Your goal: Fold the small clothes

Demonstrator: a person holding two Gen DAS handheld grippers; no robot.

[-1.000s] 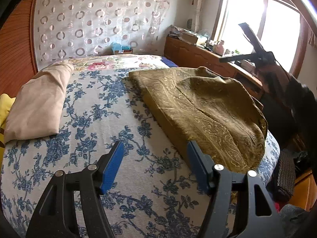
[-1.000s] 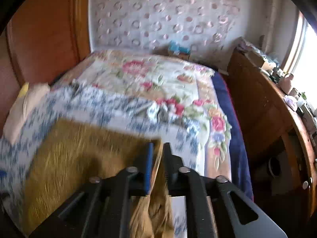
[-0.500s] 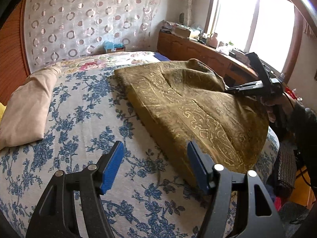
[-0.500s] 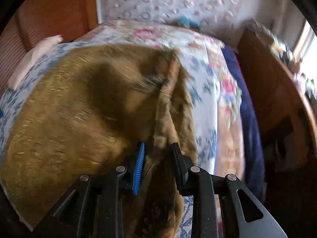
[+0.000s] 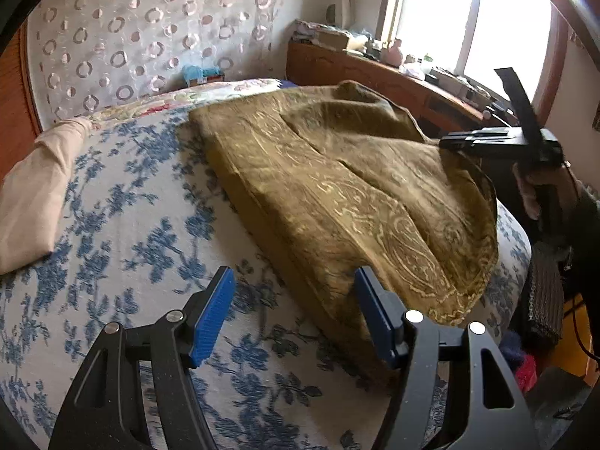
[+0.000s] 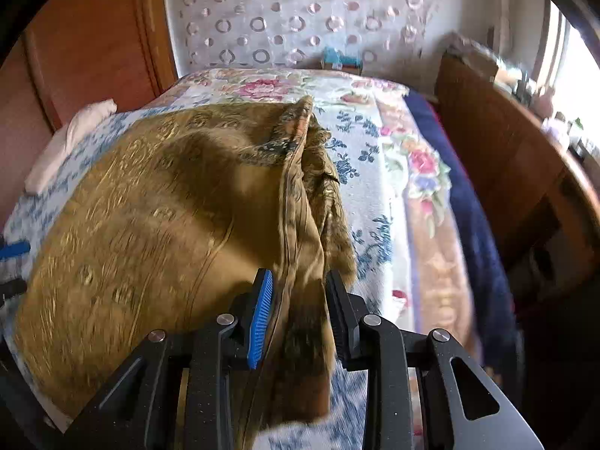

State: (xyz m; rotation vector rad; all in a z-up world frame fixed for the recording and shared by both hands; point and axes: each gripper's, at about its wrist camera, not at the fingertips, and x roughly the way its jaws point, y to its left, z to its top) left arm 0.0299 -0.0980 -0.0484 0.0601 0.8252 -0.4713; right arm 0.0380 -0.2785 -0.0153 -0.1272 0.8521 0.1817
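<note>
Olive-gold brocade garment with paisley pattern (image 5: 337, 187) lies spread over the right half of the blue-floral white bedspread (image 5: 123, 225), one side doubled over on itself. I read this as a first fold laid, not yet squared.

My right gripper (image 6: 296, 311): jaws parted, bunched hem of the garment hanging between them, pads not pressing it (looks like a let-go, though I can't be sure the cloth is fully free). Seen from the left wrist, it sits at the garment's far right edge.

My left gripper (image 5: 292, 311): jaws spread wide, empty, low over the bedspread just beside the garment's near edge, right finger close to the cloth.

A folded beige cloth (image 5: 37, 195) lies well apart to the left, probably one piece finished.

Left to do, by my judgement: flatten the rumpled right side, then further folds.
</note>
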